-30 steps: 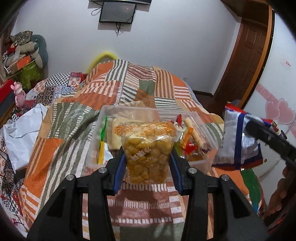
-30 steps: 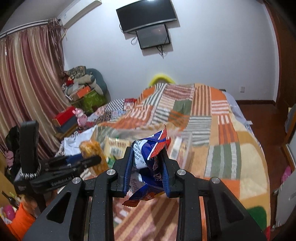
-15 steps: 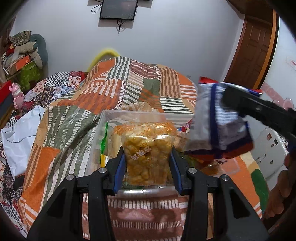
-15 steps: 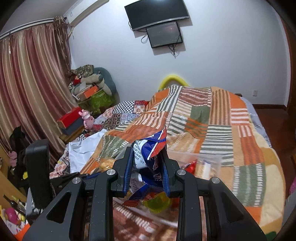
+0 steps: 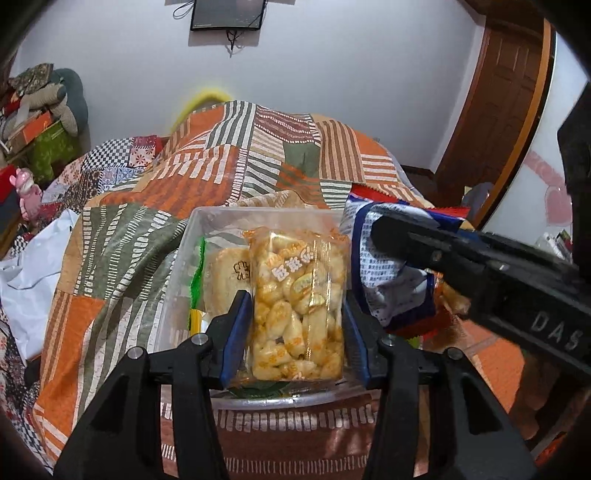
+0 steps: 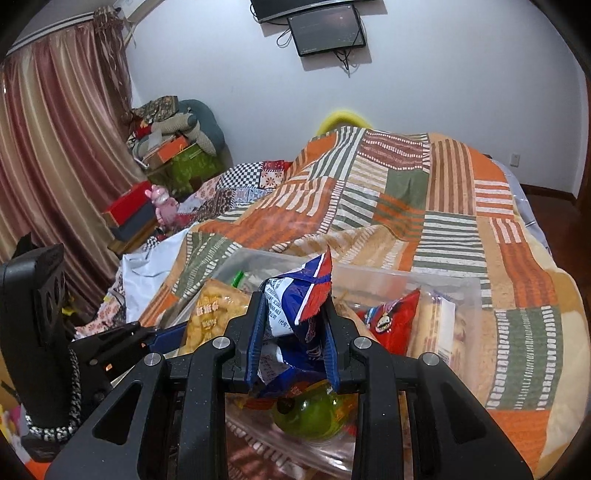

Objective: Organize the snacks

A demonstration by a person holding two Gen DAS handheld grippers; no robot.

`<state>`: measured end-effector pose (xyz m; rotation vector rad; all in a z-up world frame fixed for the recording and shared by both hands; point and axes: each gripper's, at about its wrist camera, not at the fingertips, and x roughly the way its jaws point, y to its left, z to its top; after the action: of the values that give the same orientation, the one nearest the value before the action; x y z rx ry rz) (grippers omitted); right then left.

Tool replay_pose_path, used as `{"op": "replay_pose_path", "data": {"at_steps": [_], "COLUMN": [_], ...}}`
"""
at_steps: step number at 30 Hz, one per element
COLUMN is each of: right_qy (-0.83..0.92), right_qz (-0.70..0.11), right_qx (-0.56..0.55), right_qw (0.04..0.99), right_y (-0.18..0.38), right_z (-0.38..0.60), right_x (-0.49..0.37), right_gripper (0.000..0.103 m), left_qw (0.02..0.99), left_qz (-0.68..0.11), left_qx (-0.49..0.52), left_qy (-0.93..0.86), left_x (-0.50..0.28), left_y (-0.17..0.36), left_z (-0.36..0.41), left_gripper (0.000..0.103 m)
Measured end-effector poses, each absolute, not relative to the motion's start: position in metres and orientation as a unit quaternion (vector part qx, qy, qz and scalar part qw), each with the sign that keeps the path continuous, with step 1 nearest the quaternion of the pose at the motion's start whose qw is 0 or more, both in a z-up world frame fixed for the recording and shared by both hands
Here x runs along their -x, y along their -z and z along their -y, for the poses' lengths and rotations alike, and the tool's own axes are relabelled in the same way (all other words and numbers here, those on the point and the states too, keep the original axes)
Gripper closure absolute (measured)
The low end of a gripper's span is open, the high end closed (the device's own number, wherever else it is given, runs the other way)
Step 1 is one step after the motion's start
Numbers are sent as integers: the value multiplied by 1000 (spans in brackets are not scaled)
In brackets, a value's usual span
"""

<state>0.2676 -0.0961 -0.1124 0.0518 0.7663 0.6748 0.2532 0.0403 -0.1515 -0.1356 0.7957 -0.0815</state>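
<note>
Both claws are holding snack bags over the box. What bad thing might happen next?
1. The left gripper with its yellow puffed-snack bag and the right gripper with the blue-and-white bag are very close, so they might bump.
2. The clear plastic box already looks crowded, so a bag may land on top and slide onto the patchwork quilt.

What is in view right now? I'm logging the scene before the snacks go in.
puffed snack bag: one, clear with orange-yellow puffs, between the left gripper's fingers over the bin
blue-and-white snack bag: one, between the right gripper's fingers over the bin
clear plastic bin: one, on the quilt, holding snacks
red snack packet: one, inside the bin
patchwork quilt: one, orange, green and white, covering the bed
screen: one, dark, on the wall
left hand-held gripper: black, blue pads, shut
right hand-held gripper: black, blue pads, shut
</note>
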Motion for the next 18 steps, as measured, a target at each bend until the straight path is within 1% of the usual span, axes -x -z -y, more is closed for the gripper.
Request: {"op": "replay_pose_path", "data": {"at_steps": [3, 8, 14, 18], "right_qy": [-321, -320, -309, -303], "right_qz": [-372, -366, -342, -321], "right_qx": [-25, -34, -26, -29], "right_qw": [871, 873, 887, 897], "right_y": [108, 98, 83, 68], "right_z": [99, 113, 133, 151], "right_x": [-266, -258, -239, -221], "right_gripper": [75, 71, 70, 70], "left_qw": [915, 917, 931, 944], "left_qz": [-395, -387, -356, -321], "left_qx": [66, 84, 76, 69], "left_qy": [44, 43, 34, 27], "left_x": [-250, -239, -215, -190], "left_y": [153, 144, 115, 85], "left_z": [-41, -45, -45, -44], "left_gripper": [49, 48, 48, 48]}}
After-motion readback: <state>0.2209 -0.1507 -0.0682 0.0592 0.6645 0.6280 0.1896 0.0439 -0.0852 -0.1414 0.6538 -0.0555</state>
